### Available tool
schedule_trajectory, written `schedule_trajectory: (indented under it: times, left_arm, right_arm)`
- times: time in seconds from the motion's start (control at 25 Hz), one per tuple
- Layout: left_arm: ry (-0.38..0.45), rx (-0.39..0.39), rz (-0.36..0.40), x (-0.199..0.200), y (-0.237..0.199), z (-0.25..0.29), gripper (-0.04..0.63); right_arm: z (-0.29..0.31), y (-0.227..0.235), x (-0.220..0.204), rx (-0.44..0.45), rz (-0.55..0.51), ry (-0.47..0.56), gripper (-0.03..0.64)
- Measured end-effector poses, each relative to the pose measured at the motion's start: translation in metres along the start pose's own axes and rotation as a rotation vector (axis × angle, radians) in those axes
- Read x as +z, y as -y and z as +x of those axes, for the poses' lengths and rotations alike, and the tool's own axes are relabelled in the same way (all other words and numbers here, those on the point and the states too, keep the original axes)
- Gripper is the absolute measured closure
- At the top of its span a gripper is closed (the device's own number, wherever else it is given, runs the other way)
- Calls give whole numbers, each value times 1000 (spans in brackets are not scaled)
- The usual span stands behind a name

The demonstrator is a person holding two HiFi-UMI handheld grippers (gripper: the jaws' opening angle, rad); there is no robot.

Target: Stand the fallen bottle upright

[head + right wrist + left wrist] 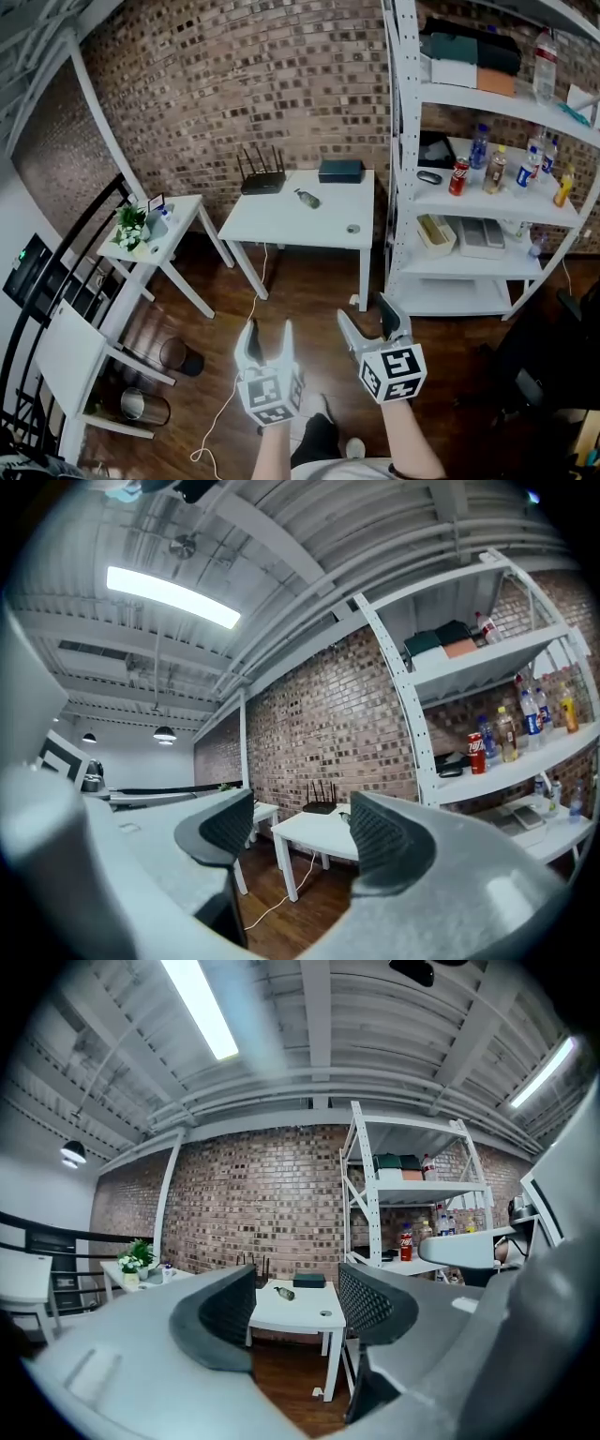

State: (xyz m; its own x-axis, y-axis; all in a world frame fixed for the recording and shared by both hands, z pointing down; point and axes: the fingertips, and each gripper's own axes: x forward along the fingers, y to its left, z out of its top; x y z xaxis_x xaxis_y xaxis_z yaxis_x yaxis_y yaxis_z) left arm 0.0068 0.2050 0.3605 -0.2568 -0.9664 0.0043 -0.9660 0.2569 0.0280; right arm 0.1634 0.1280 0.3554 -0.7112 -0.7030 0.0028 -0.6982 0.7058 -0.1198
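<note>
A small dark-green bottle [307, 198] lies on its side on the white table [281, 225] by the brick wall, far ahead of both grippers. In the left gripper view the bottle [284, 1292] shows small between the jaws, lying on the table [298, 1317]. My left gripper [269, 328] [295, 1302] is open and holds nothing. My right gripper [364, 309] [300, 827] is also open and empty, level, well short of the table [314, 829]. No bottle shows in the right gripper view.
A router [262, 178], a dark box [339, 170] and a small round object [352, 228] share the table. To its right is a white shelf unit [403, 187] with bottles and a can. At left are a side table [183, 211] with a plant, and floor bins [178, 354].
</note>
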Motion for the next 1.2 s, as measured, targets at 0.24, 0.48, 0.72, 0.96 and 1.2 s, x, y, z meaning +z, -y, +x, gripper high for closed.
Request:
schedule_trajectory:
  times: [0.24, 0.48, 0.72, 0.96, 1.2]
  left_arm:
    - [-16, -20, -37, -12, -15, 90, 305]
    - [7, -30, -37, -5, -51, 199, 307]
    - [19, -51, -47, 1, -107, 289, 311]
    - [-7, -85, -48, 1, -127, 362, 311]
    - [-18, -89, -55, -10, -137, 429, 311]
  right_arm:
    - [83, 21, -6, 13, -33, -35, 308]
    - [198, 34, -4, 40, -61, -61, 310]
    - [300, 34, -4, 42, -78, -75, 310]
    - [372, 54, 1, 10, -86, -103, 313]
    - [446, 73, -5, 39, -78, -103, 321]
